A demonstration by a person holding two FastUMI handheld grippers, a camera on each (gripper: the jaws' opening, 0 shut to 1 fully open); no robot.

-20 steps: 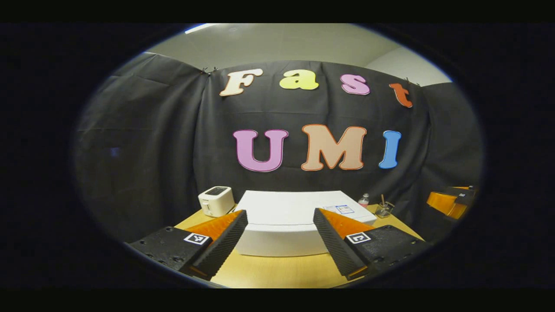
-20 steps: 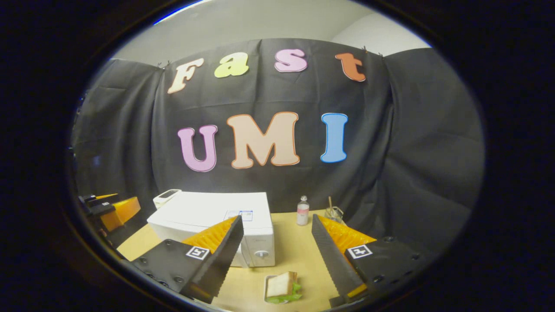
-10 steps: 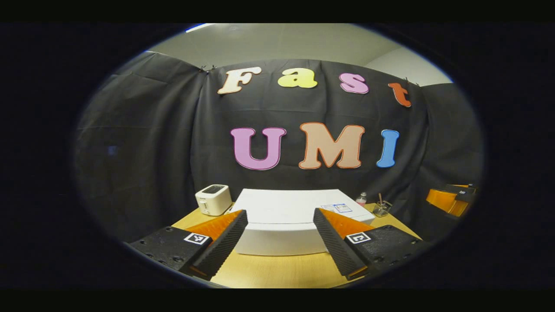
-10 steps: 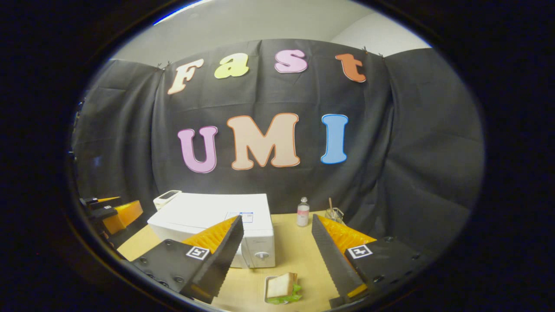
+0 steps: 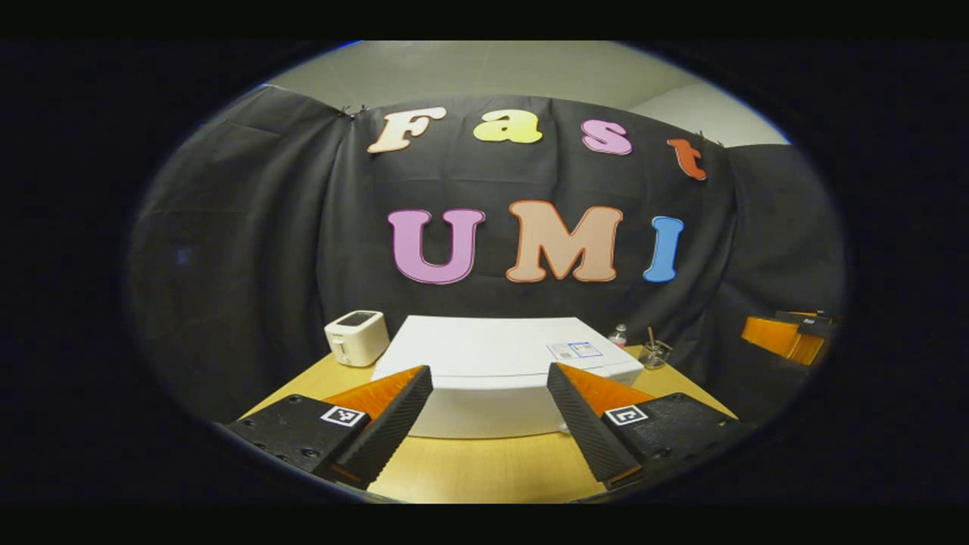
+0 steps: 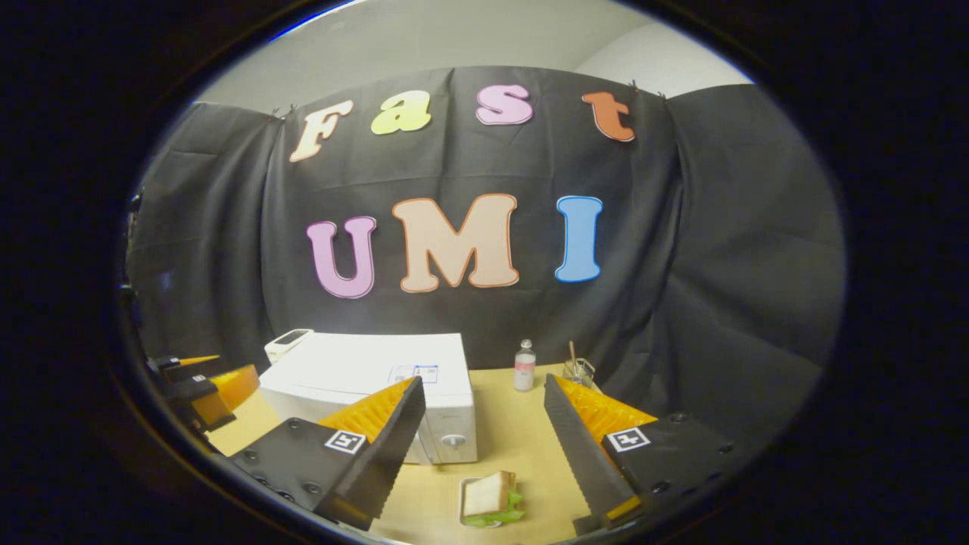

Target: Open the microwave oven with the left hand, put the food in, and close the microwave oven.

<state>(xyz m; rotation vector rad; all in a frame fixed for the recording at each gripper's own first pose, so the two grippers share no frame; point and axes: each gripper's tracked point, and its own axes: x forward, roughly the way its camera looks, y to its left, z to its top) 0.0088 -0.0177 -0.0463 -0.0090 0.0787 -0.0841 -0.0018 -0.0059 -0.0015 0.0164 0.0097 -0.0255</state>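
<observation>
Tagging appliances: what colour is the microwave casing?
White microwave; right gripper view shows it best.

The table (image 5: pixel 484 469) has a pale wood-grain top with a smooth, faintly satin finish, and the microwave oven (image 5: pixel 500 363) on it looks like smooth white painted metal or plastic; which one cannot be told. The toaster (image 5: pixel 356 337) has a smooth cream plastic-looking shell, while the booth wall (image 6: pixel 727 250) is matt black cloth, creased. The small bottle (image 6: pixel 523 366) and the jar (image 6: pixel 579 371) look clear and glossy.
</observation>
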